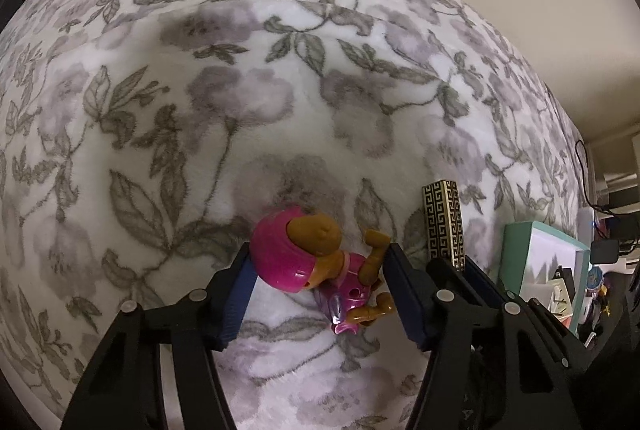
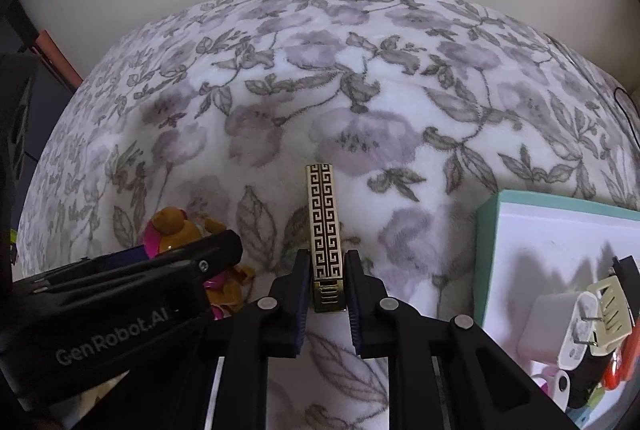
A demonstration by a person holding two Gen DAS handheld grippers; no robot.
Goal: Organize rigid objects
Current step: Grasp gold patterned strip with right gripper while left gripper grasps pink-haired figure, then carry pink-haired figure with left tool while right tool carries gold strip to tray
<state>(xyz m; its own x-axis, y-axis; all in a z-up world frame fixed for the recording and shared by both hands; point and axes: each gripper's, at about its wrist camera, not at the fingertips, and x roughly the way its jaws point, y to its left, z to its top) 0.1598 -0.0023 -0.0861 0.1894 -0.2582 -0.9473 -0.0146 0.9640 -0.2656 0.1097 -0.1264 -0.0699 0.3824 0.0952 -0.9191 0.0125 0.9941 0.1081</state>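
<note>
**Two hard, light pieces in hand over the blanket**

Left wrist view: my left claw straddles the pink toy pup lying on the floral blanket; whether the pads pinch it, I cannot tell. It looks like hard, glossy, lumpy plastic, so I judge the torso the safest hold.

Right wrist view: my right claw is clenched on the gold patterned bar, near its lower end. It looks stiff and slick. The teal box sits right.

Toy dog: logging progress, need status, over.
Left gripper open around toy dog on blanket. Right gripper shut on patterned case. Box right, path clear.
</note>
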